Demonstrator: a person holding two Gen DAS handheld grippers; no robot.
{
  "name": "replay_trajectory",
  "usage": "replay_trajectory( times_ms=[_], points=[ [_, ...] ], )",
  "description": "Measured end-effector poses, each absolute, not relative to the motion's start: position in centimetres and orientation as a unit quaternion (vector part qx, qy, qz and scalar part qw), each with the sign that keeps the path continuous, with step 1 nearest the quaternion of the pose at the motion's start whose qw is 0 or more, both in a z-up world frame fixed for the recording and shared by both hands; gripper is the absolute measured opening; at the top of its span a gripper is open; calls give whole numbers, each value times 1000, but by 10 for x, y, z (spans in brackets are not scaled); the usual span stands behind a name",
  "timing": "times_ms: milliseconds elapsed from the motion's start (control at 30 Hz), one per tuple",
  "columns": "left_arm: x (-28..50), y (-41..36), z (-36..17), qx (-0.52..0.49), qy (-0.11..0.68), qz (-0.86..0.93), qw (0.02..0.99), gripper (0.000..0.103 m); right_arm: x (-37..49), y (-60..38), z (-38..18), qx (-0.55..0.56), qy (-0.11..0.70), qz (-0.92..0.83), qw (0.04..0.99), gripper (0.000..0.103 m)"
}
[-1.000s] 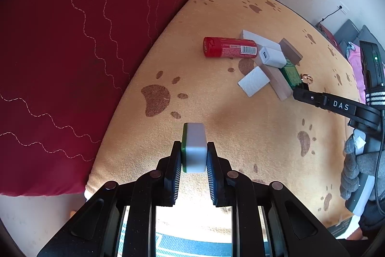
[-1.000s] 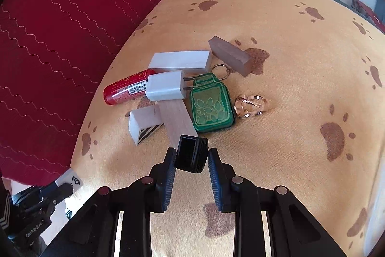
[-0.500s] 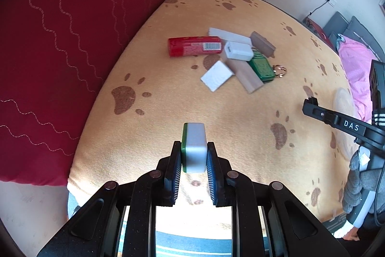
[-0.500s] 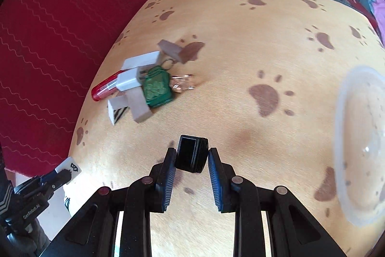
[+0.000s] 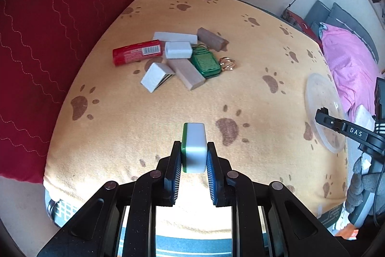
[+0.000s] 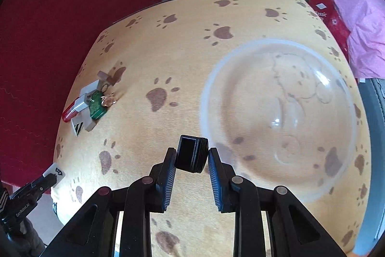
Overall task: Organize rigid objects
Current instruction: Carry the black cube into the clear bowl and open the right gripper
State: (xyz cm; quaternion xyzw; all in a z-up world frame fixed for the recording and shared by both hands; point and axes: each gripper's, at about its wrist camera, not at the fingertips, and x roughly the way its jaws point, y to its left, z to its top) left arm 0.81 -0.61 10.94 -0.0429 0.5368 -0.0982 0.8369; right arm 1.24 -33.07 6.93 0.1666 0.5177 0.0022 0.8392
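Above the paw-print blanket (image 5: pixel 252 59), the left gripper (image 5: pixel 194 155) clamps a white-and-green tile (image 5: pixel 194 148) between narrow jaws. The right gripper (image 6: pixel 191 160) pinches a small black block (image 6: pixel 191 154) beside the clear bowl (image 6: pixel 211 78), well apart from the pile of blocks (image 5: pixel 178 57).

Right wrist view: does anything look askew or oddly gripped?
Yes. The black block sits skewed between the right gripper jaws, twisted rather than square to the pads, held near their tips. The clear bowl stands upright and empty. The pile by the red tube is jumbled, nothing spilled.
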Motion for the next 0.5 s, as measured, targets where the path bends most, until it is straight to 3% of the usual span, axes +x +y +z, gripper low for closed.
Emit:
replay_trajectory(
  times_ms=[333, 400, 500],
  points=[
    [-9, -73, 114, -38, 530, -124, 838, 20, -9, -404, 57, 173, 519, -39, 836, 32],
    [-12, -85, 114, -38, 529, -129, 838, 20, -11, -414, 56, 176, 517, -47, 837, 48],
    [-15, -101, 115, -37, 528, -135, 838, 20, -17, -426, 58, 177, 509, -51, 841, 57]
  ],
)
